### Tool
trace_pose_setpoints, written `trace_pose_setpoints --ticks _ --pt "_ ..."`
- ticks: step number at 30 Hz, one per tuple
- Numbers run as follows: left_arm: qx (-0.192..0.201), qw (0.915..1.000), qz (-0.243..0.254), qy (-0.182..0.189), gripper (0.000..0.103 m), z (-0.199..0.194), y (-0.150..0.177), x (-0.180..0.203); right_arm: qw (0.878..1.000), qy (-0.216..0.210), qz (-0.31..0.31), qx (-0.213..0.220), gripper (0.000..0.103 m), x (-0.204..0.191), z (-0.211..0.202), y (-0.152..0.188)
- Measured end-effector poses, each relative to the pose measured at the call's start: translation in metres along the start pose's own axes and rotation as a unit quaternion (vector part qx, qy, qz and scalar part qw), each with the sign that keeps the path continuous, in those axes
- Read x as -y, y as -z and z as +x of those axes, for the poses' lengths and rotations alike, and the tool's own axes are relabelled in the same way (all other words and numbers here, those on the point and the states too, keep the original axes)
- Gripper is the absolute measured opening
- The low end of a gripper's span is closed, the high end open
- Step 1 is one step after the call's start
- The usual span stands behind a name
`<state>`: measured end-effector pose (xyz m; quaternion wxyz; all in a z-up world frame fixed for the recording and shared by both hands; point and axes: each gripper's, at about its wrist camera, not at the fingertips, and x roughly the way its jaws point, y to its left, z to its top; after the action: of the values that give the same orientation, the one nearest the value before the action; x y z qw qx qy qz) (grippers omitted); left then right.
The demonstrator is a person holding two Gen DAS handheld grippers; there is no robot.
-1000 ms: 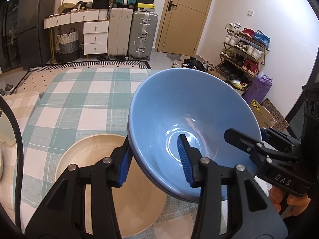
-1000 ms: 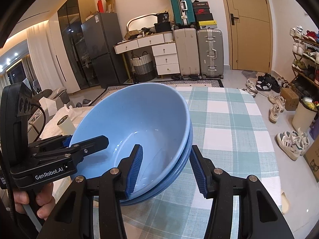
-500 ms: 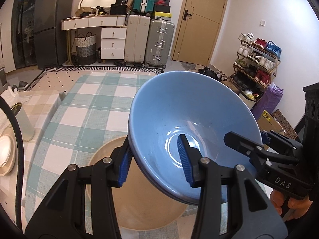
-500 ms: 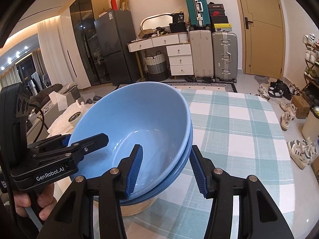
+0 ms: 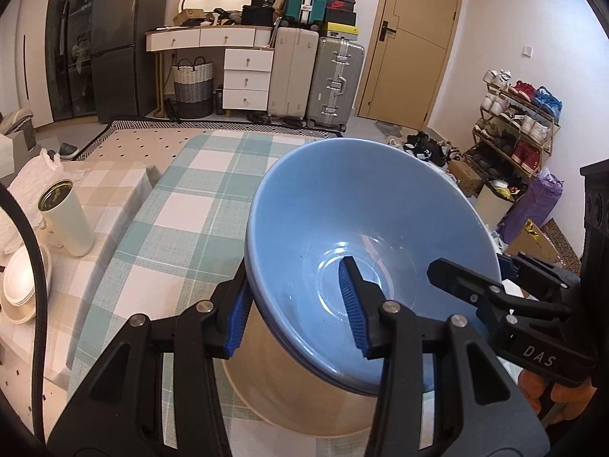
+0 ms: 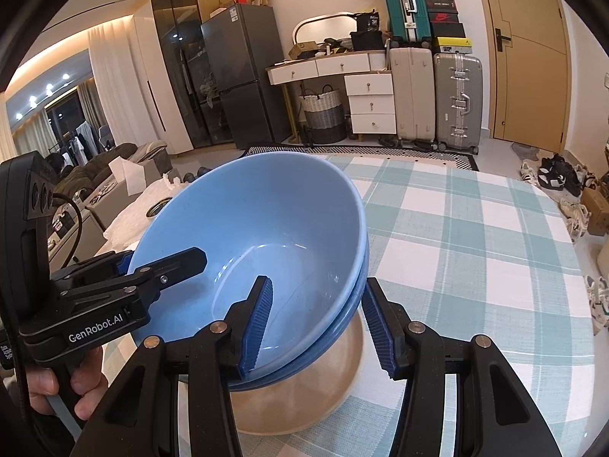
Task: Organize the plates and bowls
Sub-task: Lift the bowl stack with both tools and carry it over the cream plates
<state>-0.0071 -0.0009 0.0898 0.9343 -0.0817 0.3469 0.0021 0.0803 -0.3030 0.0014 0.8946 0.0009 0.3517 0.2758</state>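
Both grippers clamp opposite rims of the nested glossy blue ceramic bowls (image 5: 365, 228): left gripper (image 5: 295, 314) fingers pinch one rim, right gripper (image 6: 318, 321) fingers pinch the other. The stack hangs tilted just above the wide beige ceramic bowl (image 6: 304, 400) on the checked worktop (image 6: 475, 247). Judged mid-task: blue bowls stacked, not yet set into the beige one. White plates (image 5: 21, 289) at the worktop's left edge untouched.

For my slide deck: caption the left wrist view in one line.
Both grippers, left and right, carry stacked blue bowls over a beige bowl on the checked tablecloth.
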Motion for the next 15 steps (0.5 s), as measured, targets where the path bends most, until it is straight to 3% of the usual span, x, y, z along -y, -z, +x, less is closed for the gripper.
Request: trace_pose_setpoints --ticks 15 --pt "-0.022 0.9997 0.002 -0.013 0.041 0.037 0.009 -0.011 1.0 -0.004 0.001 -0.024 0.05 -0.001 0.032 0.011"
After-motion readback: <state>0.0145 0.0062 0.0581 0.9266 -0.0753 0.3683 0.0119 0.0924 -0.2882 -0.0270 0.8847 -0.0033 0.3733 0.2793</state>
